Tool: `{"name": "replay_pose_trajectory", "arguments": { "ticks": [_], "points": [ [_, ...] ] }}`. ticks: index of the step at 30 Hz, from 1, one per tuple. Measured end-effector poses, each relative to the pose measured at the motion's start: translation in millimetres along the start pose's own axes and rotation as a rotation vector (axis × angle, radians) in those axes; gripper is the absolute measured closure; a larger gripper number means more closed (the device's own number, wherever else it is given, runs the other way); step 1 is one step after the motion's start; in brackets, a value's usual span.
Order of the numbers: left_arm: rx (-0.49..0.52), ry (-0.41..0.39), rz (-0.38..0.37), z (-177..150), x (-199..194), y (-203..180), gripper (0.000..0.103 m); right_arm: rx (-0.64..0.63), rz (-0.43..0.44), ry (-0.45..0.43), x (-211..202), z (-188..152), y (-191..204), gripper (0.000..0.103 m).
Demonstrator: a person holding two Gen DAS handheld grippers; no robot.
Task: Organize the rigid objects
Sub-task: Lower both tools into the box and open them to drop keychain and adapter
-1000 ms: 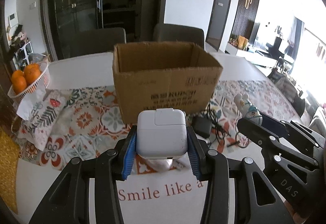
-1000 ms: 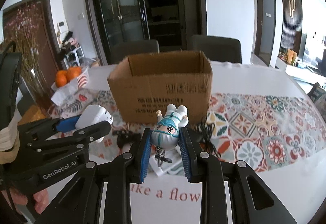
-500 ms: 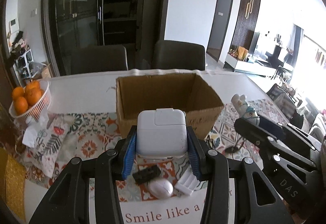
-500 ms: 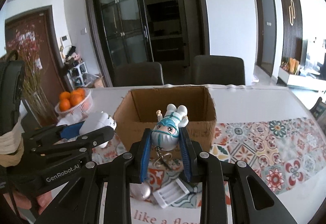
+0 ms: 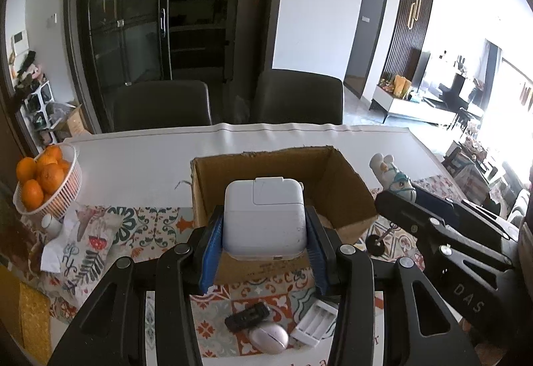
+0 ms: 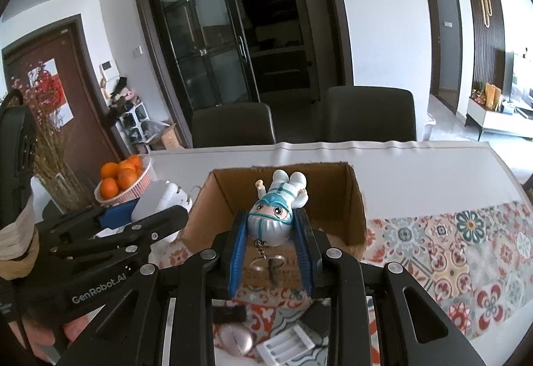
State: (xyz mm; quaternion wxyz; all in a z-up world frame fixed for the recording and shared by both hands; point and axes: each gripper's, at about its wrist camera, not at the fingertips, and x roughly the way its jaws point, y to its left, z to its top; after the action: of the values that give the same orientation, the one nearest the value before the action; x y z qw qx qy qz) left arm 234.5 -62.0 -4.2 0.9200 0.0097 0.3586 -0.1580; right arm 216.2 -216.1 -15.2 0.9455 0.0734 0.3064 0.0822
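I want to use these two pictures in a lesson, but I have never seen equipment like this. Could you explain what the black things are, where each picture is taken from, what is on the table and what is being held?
No robot is here: a person holds a two-finger gripping tool in each hand, and each tool carries a wide-angle camera looking along its fingers.

One picture comes from the left tool. It is shut on a white charger, held above an open cardboard box.

The other comes from the right tool, shut on a small toy figure keychain, also over the box. Each tool appears at the side of the other's picture.

On the patterned tablecloth below lie a black clip-like item, a white mouse and a white battery holder. A basket of oranges stands to the left.
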Motion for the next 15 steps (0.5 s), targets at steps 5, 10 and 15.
{"name": "replay_pose_trajectory", "arguments": {
  "ticks": [5, 10, 15],
  "points": [
    [-0.006, 0.041, -0.002, 20.3, 16.8, 4.2, 0.058, 0.007, 0.009, 0.035, 20.1, 21.6, -5.2, 0.075],
    [-0.011, 0.075, -0.004, 35.4, 31.8, 9.0, 0.058, 0.01, 0.025, 0.098, 41.4, 34.8, -8.5, 0.075],
    [-0.027, 0.132, -0.008, 43.1, 53.5, 15.2, 0.058, 0.014, 0.021, 0.152, 63.7, 43.6, -15.2, 0.075]
  ]
}}
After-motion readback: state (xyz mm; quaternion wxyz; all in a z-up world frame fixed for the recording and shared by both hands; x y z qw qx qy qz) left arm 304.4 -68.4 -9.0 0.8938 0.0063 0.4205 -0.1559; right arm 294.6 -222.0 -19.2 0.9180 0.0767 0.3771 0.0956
